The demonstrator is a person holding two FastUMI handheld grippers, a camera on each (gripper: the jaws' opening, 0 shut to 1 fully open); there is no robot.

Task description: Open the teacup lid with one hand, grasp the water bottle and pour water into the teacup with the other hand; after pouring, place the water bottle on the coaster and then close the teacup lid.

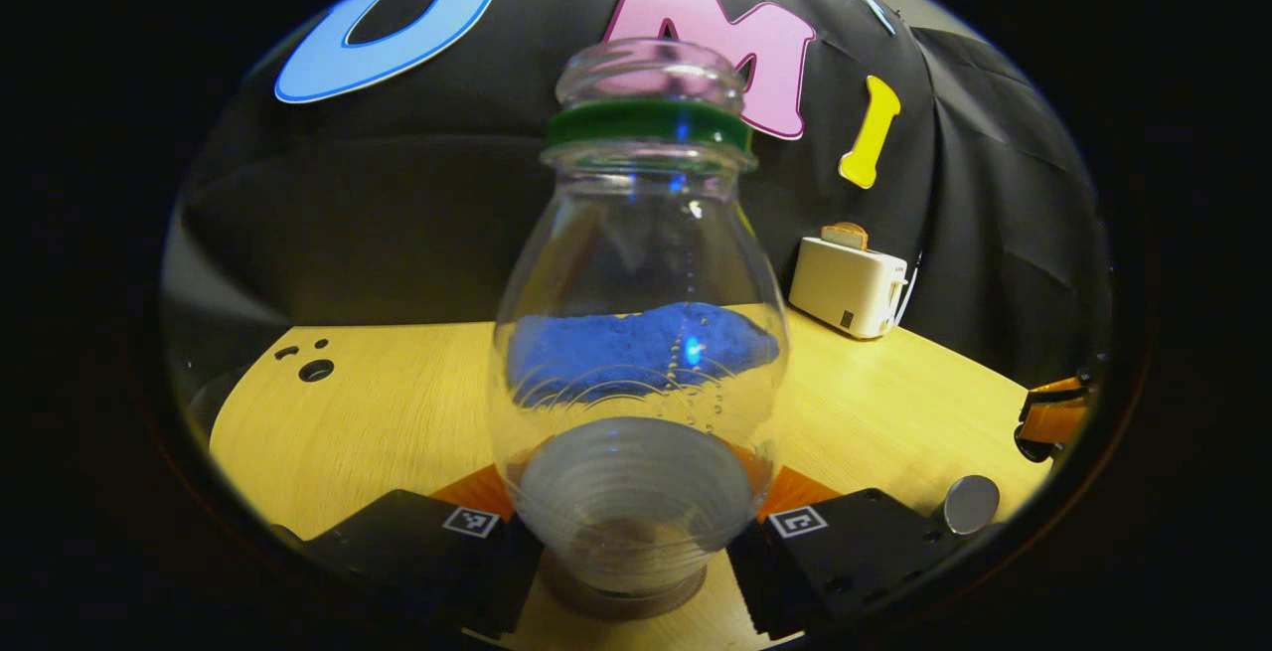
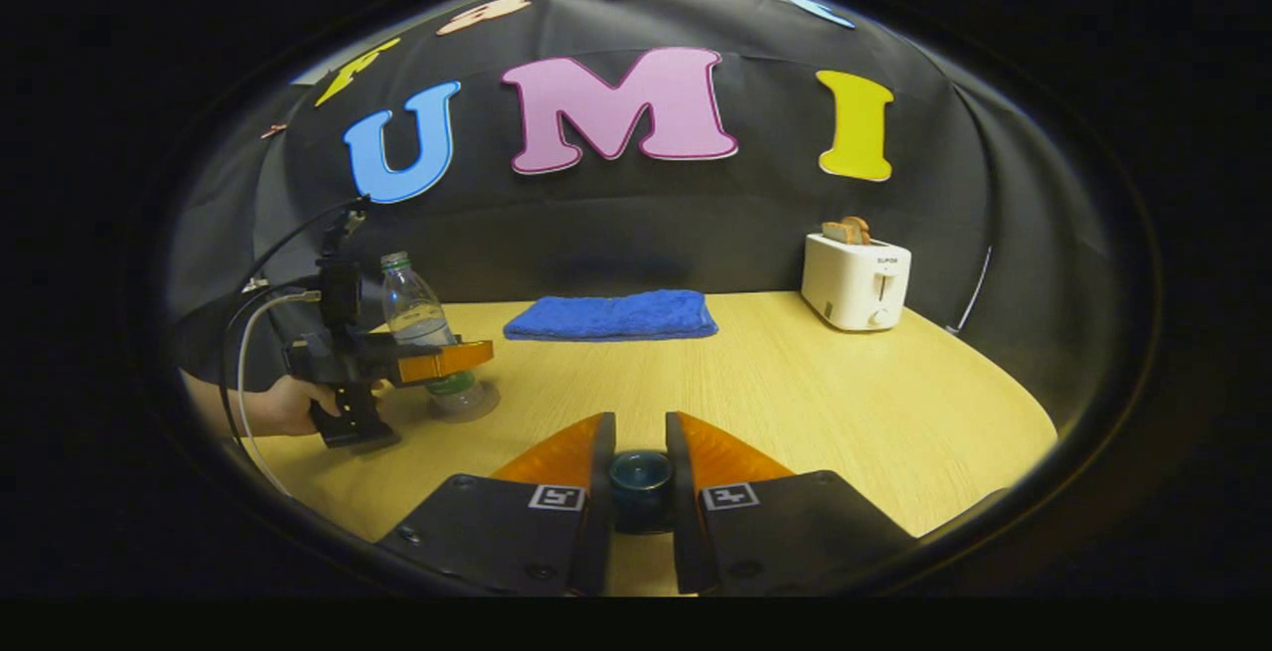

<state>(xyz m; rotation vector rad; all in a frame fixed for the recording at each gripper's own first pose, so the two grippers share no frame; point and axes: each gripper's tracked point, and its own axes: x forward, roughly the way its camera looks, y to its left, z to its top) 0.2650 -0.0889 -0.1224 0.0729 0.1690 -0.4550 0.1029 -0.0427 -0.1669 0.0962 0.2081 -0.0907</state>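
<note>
No wording can be read with certainty. A small dark brand mark is printed on the front of the white toaster (image 2: 856, 282) (too small and blurred to be spelled out). Square black-and-white coded markers, without letters or numbers, are carried on the right gripper (image 2: 641, 492) and the left gripper (image 1: 636, 532).

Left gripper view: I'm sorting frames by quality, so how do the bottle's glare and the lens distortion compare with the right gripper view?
Left gripper view: the bottle looms close and bulges, small highlights dot its glass, and the blue towel shows warped through it. Right gripper view: evenly lit and sharp; the table edge and wall curve from the fisheye, and the toaster reads clearly.
</note>
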